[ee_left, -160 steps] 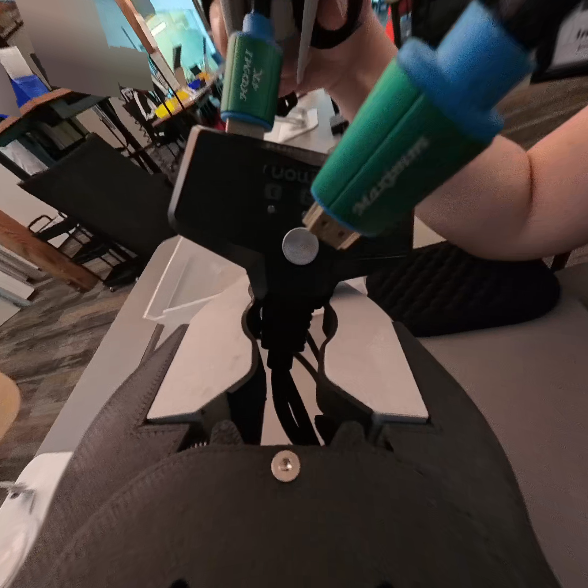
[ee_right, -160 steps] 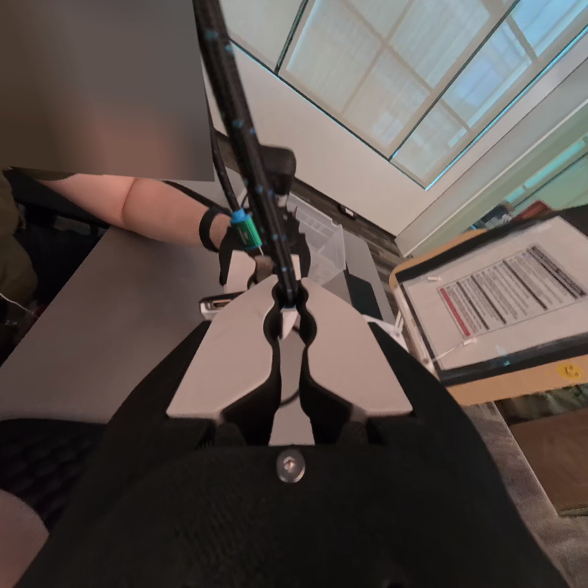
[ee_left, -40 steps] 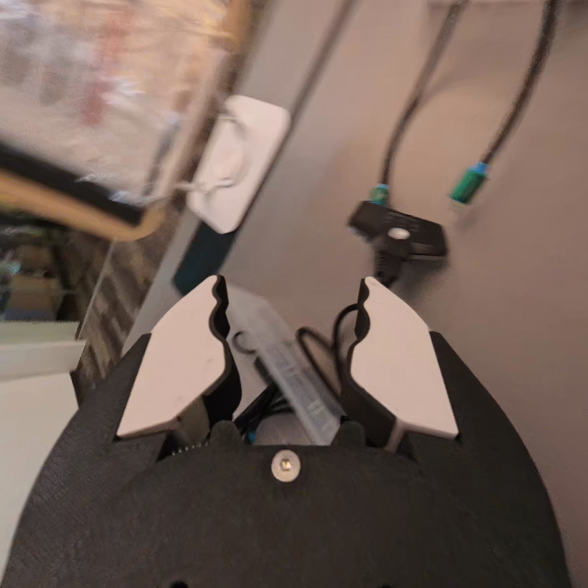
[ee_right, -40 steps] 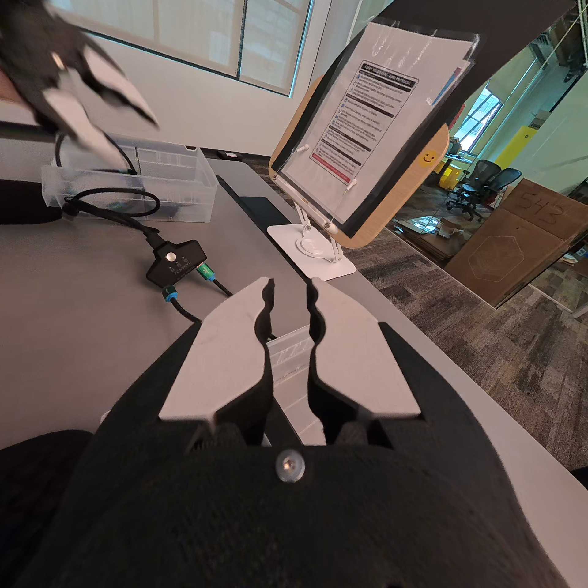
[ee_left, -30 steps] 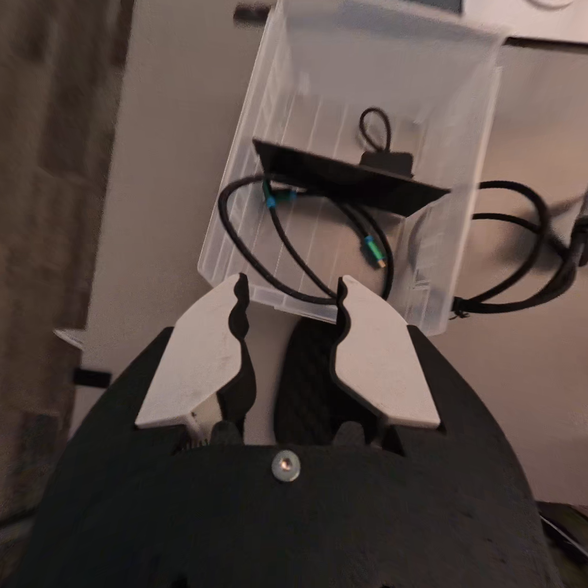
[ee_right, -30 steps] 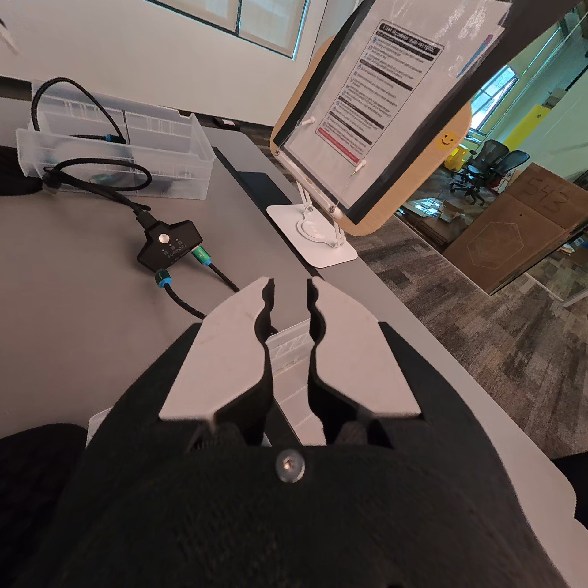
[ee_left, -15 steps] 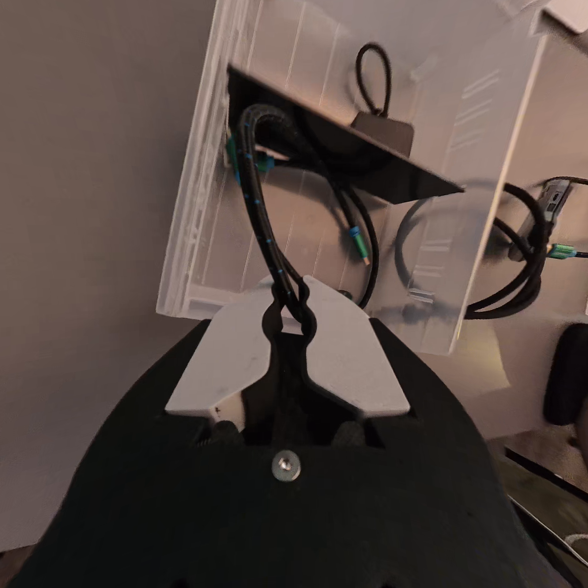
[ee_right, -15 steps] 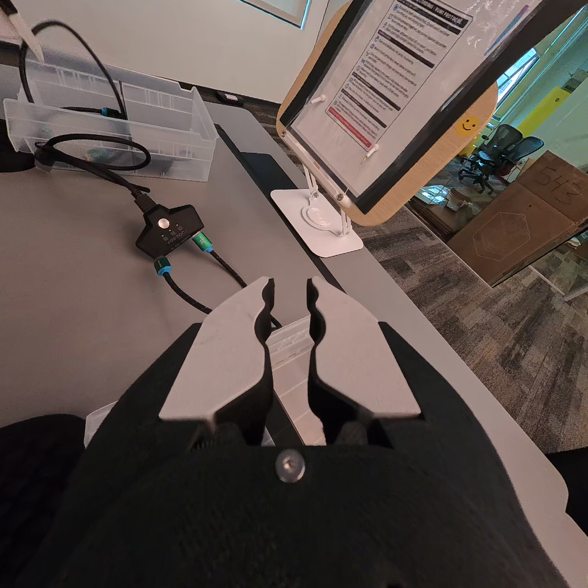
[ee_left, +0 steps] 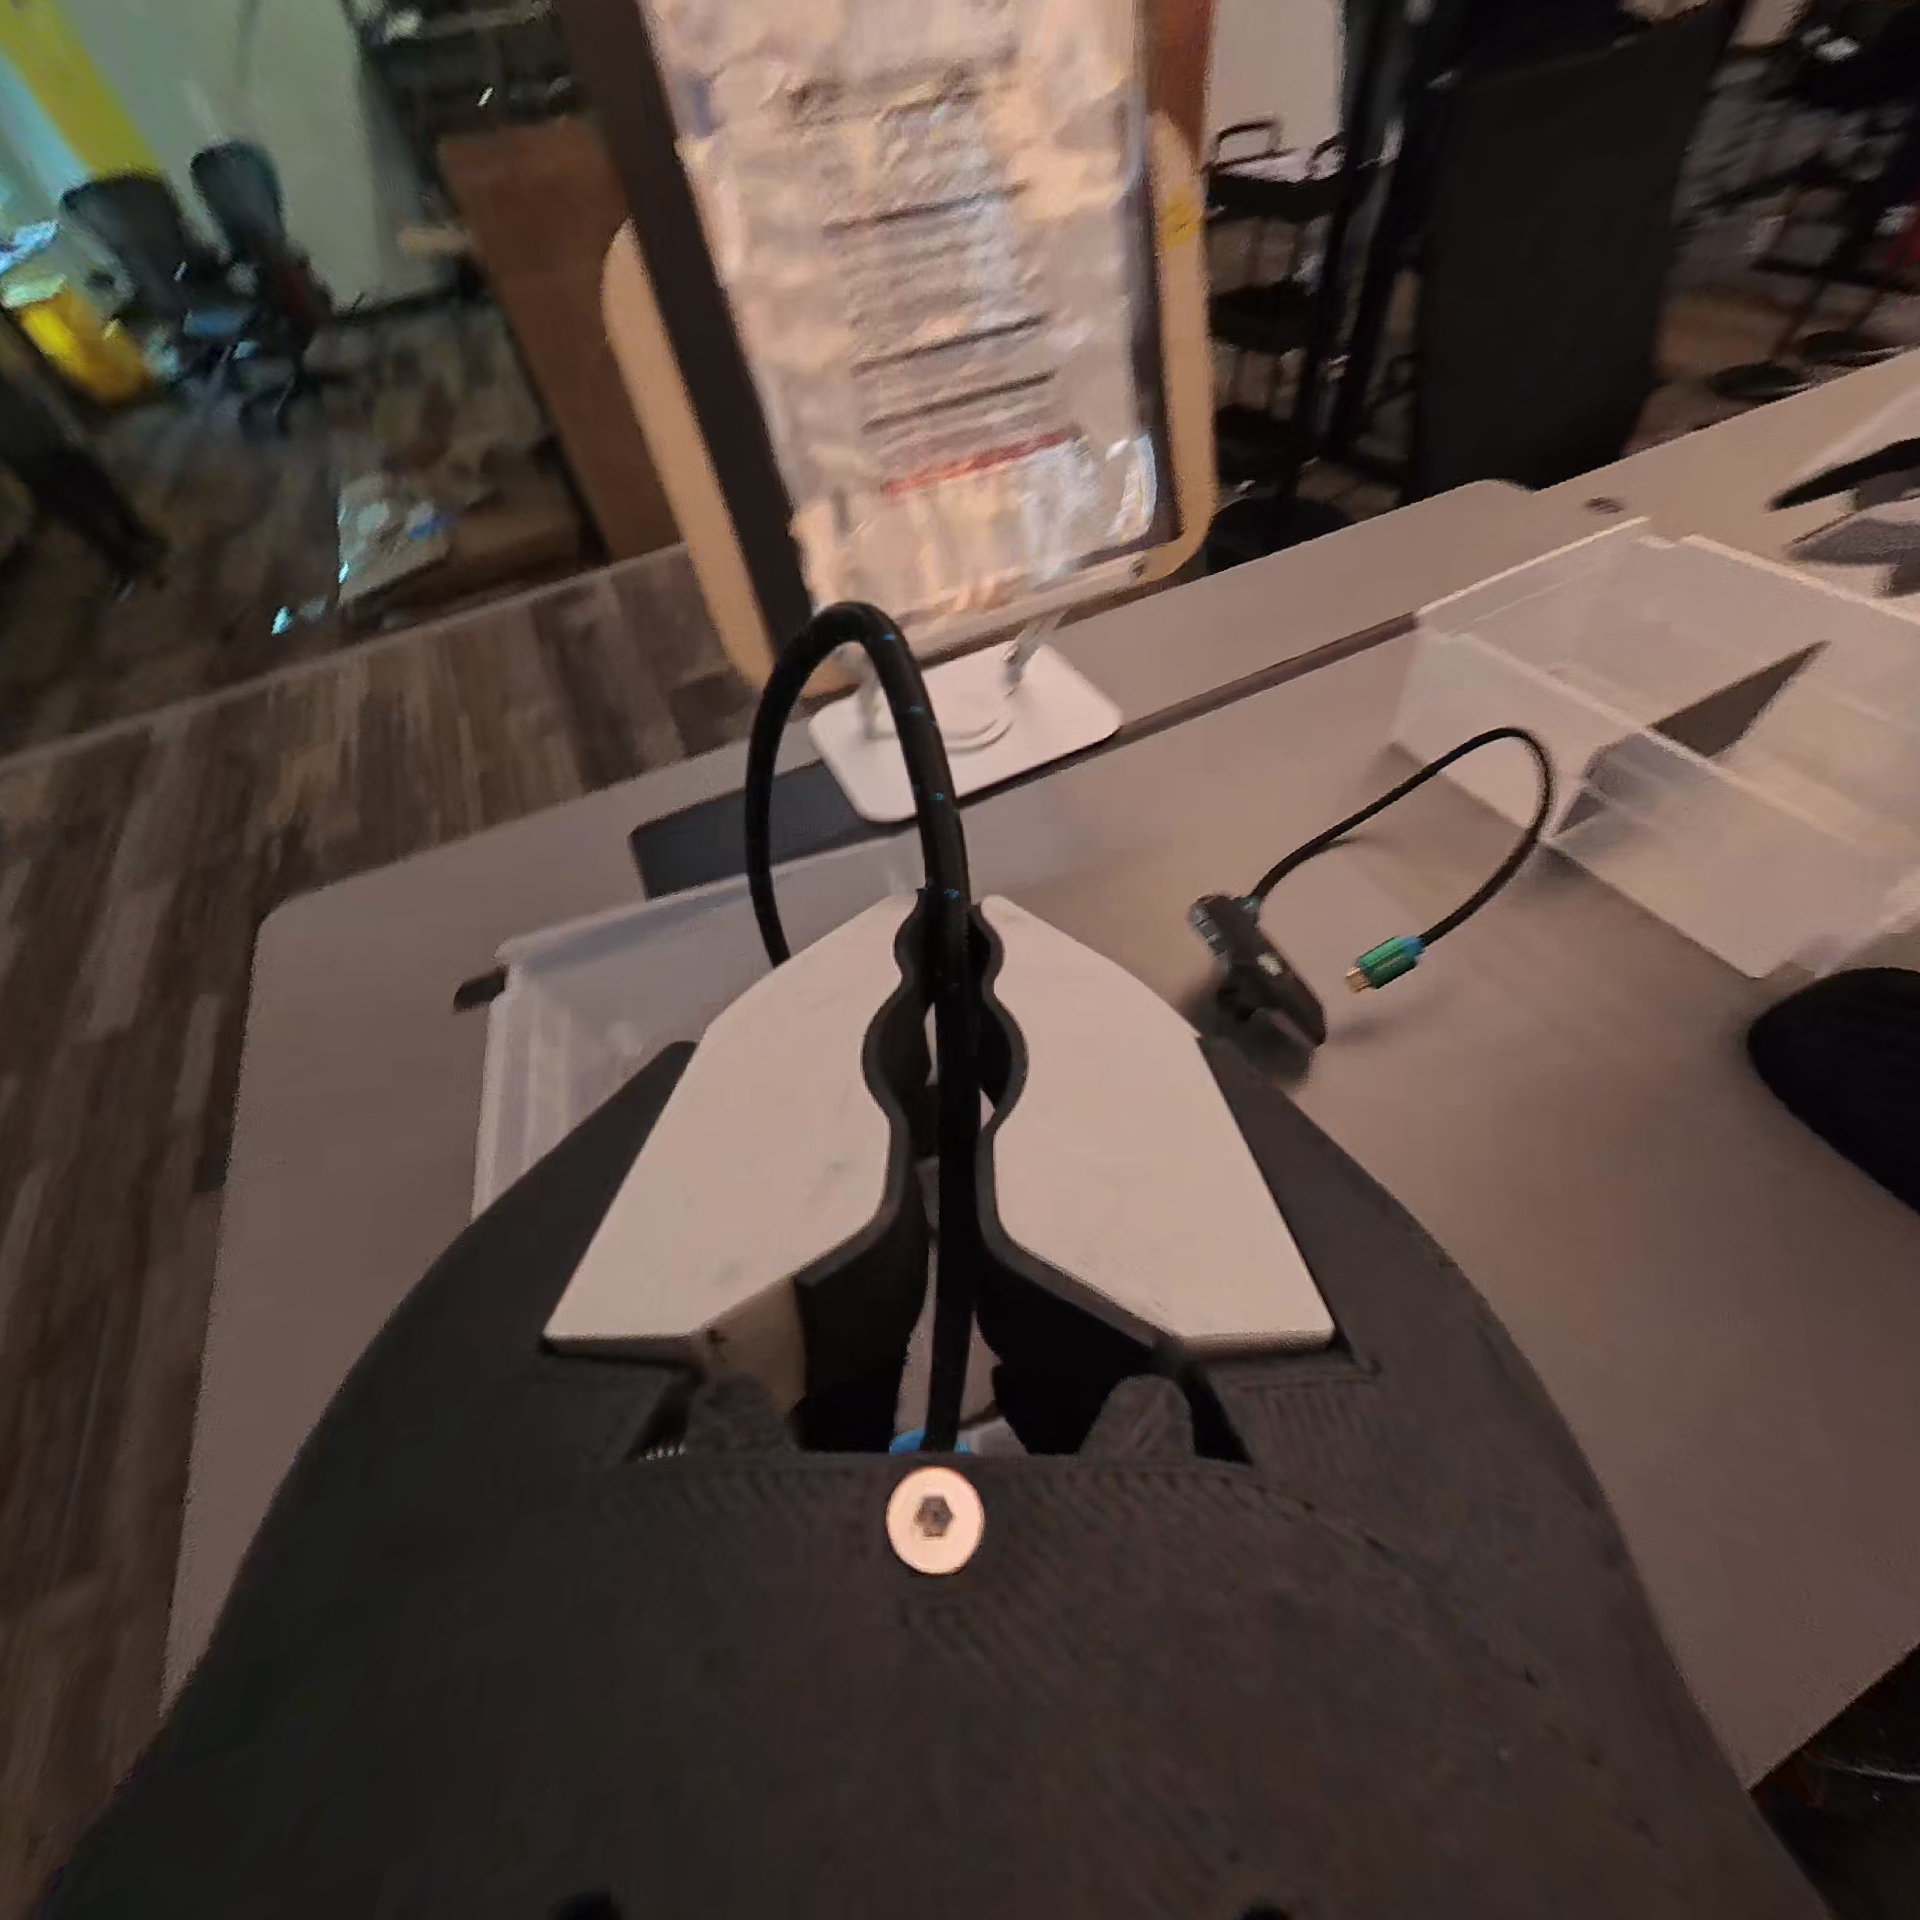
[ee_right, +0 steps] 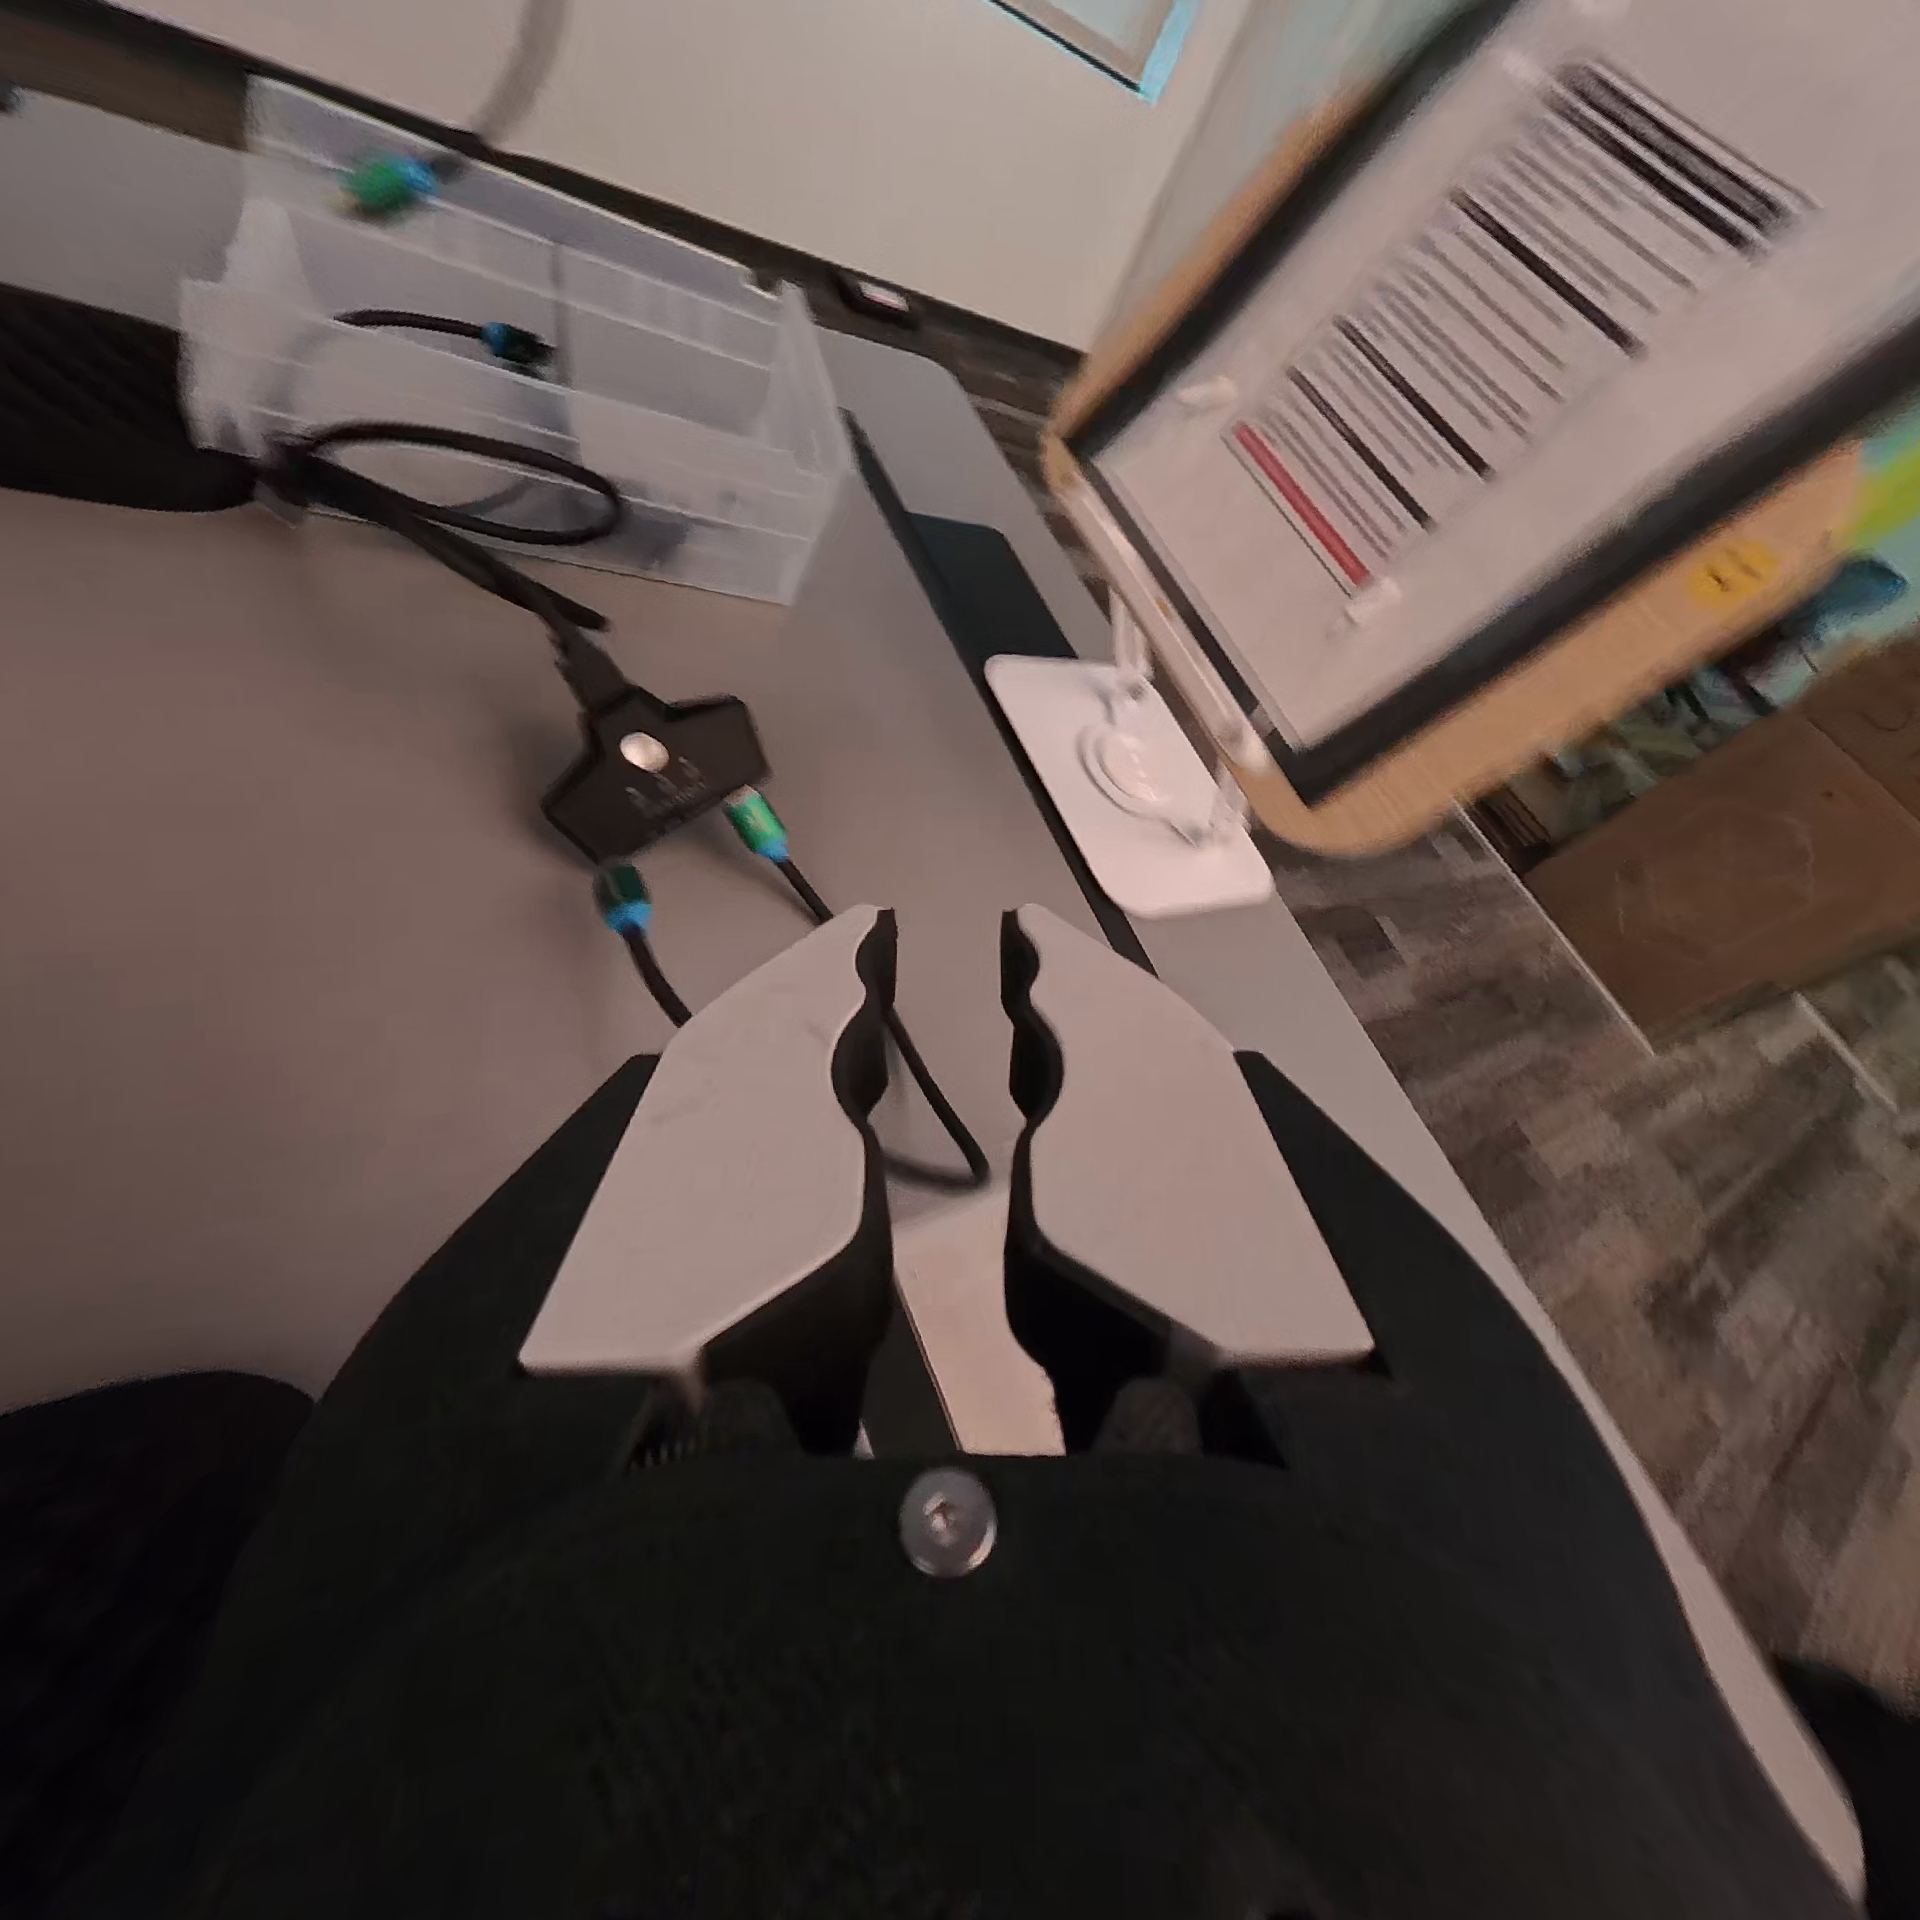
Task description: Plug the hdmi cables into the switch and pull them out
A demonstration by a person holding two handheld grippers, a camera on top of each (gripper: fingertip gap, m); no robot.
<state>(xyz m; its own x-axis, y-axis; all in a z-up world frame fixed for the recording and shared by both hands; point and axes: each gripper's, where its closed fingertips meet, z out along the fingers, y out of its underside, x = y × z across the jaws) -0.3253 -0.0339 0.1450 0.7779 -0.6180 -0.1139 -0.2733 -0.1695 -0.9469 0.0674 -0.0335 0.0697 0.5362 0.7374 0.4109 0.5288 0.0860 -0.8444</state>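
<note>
The black HDMI switch [ee_right: 655, 774] lies flat on the grey table, with its own lead running back towards a clear bin [ee_right: 582, 457]. Two green-and-blue plugs [ee_right: 758, 826] [ee_right: 623, 899] lie at its near edge; blur hides whether they are seated. My right gripper [ee_right: 945, 925] hovers just short of them, slightly open and empty. My left gripper [ee_left: 951, 920] is shut on a black braided cable [ee_left: 862, 686] that arches above the fingertips. In the left wrist view the switch [ee_left: 1257, 977] lies ahead to the right, with a green plug [ee_left: 1387, 961] lying apart from it.
A document stand [ee_right: 1455, 343] on a white base [ee_right: 1132, 800] stands at the table's right side. A clear bin [ee_left: 1683, 727] sits at the back right, another [ee_left: 551, 1018] under my left gripper. A blurred green plug [ee_right: 384, 182] hangs above the far bin. The table edge [ee_right: 1382, 1039] runs close on the right.
My left gripper let go of the switch, closed on a braided cable in the bin, lifted it and swung towards the document stand. My right gripper released its cable and moved nearer the switch.
</note>
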